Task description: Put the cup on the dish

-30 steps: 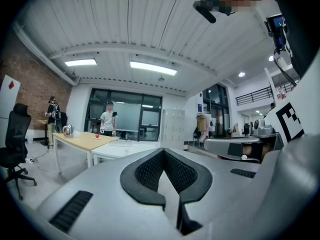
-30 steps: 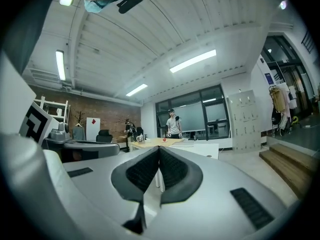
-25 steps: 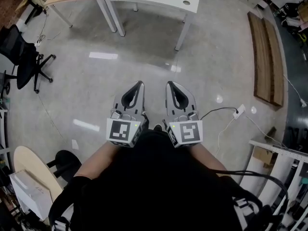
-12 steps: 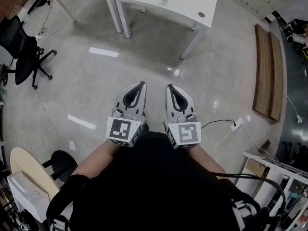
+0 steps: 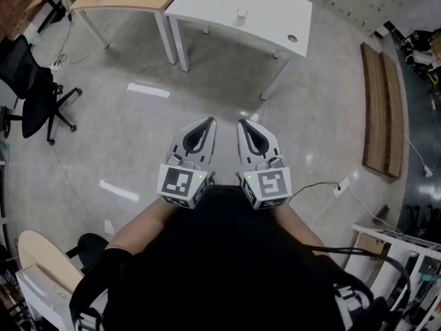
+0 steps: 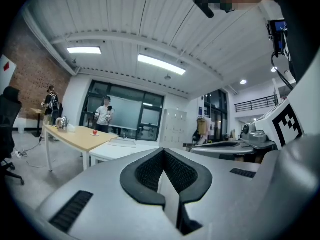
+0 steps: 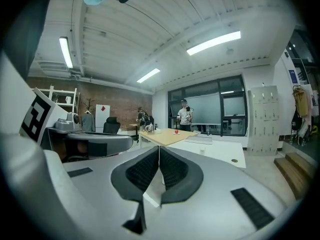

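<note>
Ahead, a cup on the white table — contents unclear.

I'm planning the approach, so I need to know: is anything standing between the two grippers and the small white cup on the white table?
Nothing visible. Only bare grey floor lies between the left gripper, the right gripper and the white table, where the small white cup stands in the open.

Bare floor lies open ahead; a white table stands beyond; an office chair far left.
</note>
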Demonstrator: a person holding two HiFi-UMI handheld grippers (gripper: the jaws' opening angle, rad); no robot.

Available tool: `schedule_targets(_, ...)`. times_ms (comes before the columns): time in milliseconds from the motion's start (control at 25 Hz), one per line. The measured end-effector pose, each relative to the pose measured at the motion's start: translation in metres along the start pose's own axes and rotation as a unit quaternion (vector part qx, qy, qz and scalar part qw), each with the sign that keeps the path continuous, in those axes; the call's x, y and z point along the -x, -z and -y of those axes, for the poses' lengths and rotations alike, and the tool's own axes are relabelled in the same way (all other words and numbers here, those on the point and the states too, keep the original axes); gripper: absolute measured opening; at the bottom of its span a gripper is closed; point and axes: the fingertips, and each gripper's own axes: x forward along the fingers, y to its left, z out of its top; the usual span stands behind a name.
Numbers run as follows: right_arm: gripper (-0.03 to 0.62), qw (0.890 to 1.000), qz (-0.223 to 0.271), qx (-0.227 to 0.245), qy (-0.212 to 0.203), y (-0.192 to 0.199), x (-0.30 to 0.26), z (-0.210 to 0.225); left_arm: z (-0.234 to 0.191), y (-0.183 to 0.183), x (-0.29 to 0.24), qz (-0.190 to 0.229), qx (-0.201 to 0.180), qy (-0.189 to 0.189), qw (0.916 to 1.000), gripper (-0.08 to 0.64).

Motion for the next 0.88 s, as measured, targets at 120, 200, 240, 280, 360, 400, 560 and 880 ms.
schedule_targets(120, 0.014, 1.0, -0.004, 0.009, 0.001, -0.003, -0.01, -0.003, -0.011, -0.002, -0.004, 0.001, 0.005, 0.0, 1.0, 0.009)
schedule_targets(200, 0.014, 1.0, -0.006, 0.013, 0.001, -0.002, -0.014, -0.002, -0.013, -0.001, -0.007, 0.002, 0.004, 0.005, 1.0, 0.009)
schedule_targets(240, 0.014, 1.0, -0.007, 0.013, 0.001, -0.002, -0.016, -0.001, -0.014, 0.0, -0.009, 0.002, 0.006, 0.005, 1.0, 0.009)
schedule_targets(280, 0.014, 1.0, -0.007, 0.011, 0.001, -0.001, -0.018, 0.0, -0.015, 0.0, -0.011, 0.001, 0.007, 0.005, 1.0, 0.009)
schedule_targets(360, 0.012, 1.0, 0.003, 0.011, 0.007, -0.004, -0.023, 0.004, -0.021, 0.003, -0.015, -0.001, 0.007, 0.003, 1.0, 0.009)
schedule_targets(400, 0.014, 1.0, 0.013, 0.014, 0.011, -0.008, -0.025, 0.006, -0.024, 0.003, -0.017, -0.003, 0.007, 0.002, 1.0, 0.009)
schedule_targets(560, 0.014, 0.998, 0.042, 0.034, 0.012, -0.02, -0.041, 0.012, -0.039, 0.003, -0.031, -0.007, 0.006, -0.007, 0.9999, 0.009)
schedule_targets(880, 0.014, 0.999, 0.032, 0.024, -0.022, -0.02, -0.095, 0.03, -0.069, 0.001, -0.074, -0.017, 0.001, -0.023, 0.9996, 0.009)
